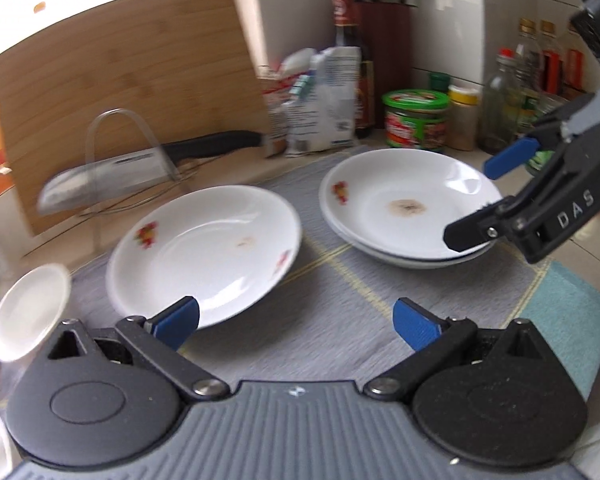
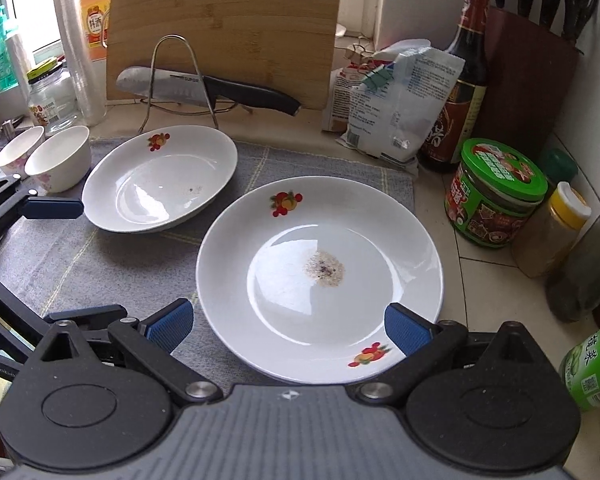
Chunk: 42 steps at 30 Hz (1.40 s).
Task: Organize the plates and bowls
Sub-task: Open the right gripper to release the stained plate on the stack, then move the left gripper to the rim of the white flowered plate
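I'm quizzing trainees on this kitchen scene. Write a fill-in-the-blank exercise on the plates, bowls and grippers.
1. The plate stack holds ____ plates.
2. The single plate looks tilted; the left gripper has one ____ finger at its rim.
3. Left of that plate stand ____ white bowls.
4. The right gripper has its jaws ____, either side of the stack's near rim.

Missing words: two; blue; two; open

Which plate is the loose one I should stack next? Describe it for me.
On the grey mat, left of the stacked plates, lies a single plate before the knife rack. Unlike the stack, it sits alone, tilted, nearest the two bowls.
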### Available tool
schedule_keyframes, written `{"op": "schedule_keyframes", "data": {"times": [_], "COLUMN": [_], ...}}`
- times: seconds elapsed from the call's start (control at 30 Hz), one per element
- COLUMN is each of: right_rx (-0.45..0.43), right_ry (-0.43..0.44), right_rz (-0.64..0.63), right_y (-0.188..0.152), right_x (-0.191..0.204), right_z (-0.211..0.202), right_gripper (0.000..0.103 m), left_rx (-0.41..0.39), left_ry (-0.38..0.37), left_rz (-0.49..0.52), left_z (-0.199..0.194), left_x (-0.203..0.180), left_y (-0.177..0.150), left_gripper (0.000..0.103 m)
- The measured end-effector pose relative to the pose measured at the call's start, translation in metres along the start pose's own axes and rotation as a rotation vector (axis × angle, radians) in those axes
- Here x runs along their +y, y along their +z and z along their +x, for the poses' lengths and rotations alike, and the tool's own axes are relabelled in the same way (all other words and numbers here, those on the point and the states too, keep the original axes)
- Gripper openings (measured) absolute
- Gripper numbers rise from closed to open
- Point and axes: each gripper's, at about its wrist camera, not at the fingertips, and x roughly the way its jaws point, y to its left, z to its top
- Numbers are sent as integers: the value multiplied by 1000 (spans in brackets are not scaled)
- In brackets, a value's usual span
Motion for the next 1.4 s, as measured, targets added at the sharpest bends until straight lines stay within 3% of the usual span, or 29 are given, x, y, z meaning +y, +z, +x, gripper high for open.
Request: {"op": "schedule_keyframes", "data": {"times": [0.3, 0.63, 1.1, 1.4], "right_rx": [-11, 29, 67, 24], "right_ry": [47, 82, 147, 152], "right_rz": [50, -19, -124, -175], "right_y": [2, 8, 20, 19], "right_x": [68, 126, 128, 129], "right_z": [-1, 13, 82, 89], "right_gripper": [103, 103, 103, 103], "left_rx": [-5, 0, 78, 100], "left_ry": [44, 46, 152, 69], "left_rz": [-93, -151, -203, -181], "left_z": [-44, -63, -50, -37], "left_x": [49, 79, 95, 108], "left_y": [-45, -71, -49, -4], "left_gripper": [102, 102, 102, 102]}}
